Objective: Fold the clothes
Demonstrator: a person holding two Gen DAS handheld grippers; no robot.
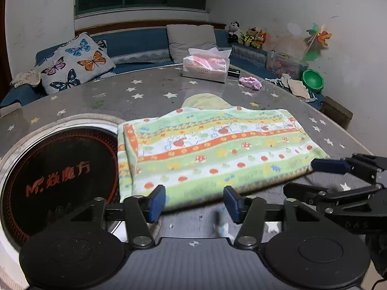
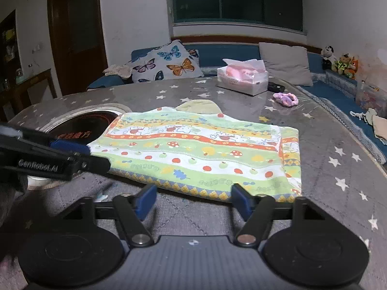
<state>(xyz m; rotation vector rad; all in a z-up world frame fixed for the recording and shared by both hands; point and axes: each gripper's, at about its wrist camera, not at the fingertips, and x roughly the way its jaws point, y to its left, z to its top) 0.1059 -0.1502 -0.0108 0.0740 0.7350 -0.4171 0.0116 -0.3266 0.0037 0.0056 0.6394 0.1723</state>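
The star-print table (image 1: 150,89) carries the folded cloth (image 1: 217,149) just ahead of your jaws. Your left gripper (image 1: 194,204) and right gripper (image 2: 193,201) stand wide apart, holding nothing. One fold appears done; further folds may remain.

tissue box (image 1: 205,68), butterfly pillow (image 1: 76,64), purple scrunchie (image 1: 250,82)

Dim ceiling-lit room, glare on tabletop (image 1: 150,89), fisheye-warped edges.
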